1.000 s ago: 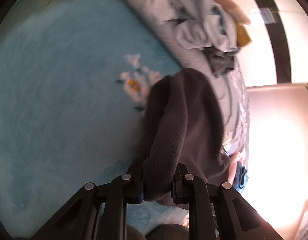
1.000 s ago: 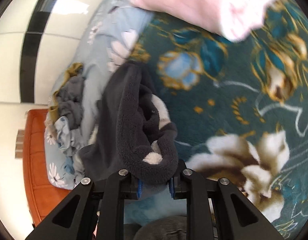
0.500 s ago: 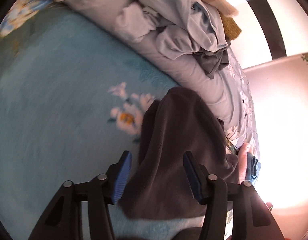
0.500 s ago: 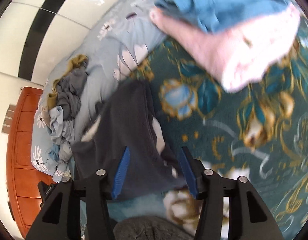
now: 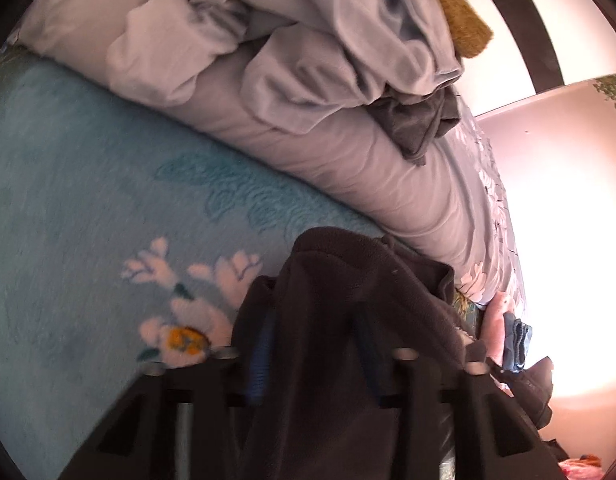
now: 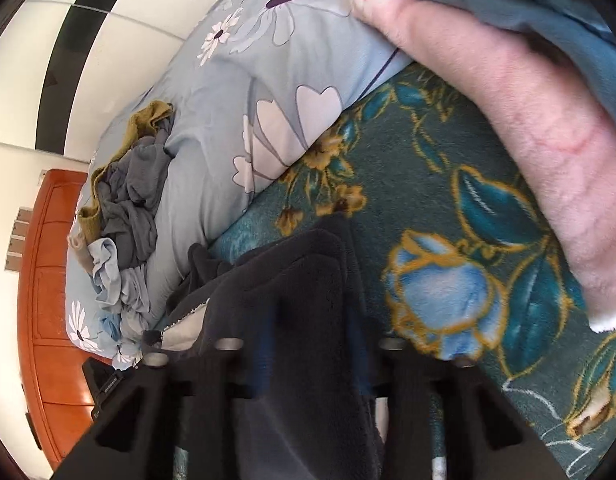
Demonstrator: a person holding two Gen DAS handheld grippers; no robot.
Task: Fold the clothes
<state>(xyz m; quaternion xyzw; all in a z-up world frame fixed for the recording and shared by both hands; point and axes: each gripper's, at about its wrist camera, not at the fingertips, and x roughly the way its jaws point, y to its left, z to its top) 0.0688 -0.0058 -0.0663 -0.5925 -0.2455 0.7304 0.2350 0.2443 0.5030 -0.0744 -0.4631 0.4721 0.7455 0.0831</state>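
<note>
we see the dark fleece garment (image 5: 348, 320) lying on the teal floral blanket (image 5: 88, 200), just beside the rolled grey quilt (image 5: 368, 160). our left gripper (image 5: 314, 356) has its jaws apart, the fleece between them unclamped. our right gripper (image 6: 308, 360) is likewise spread over the fleece. a heap of clothes (image 6: 124, 216) sits on the quilt.
</note>
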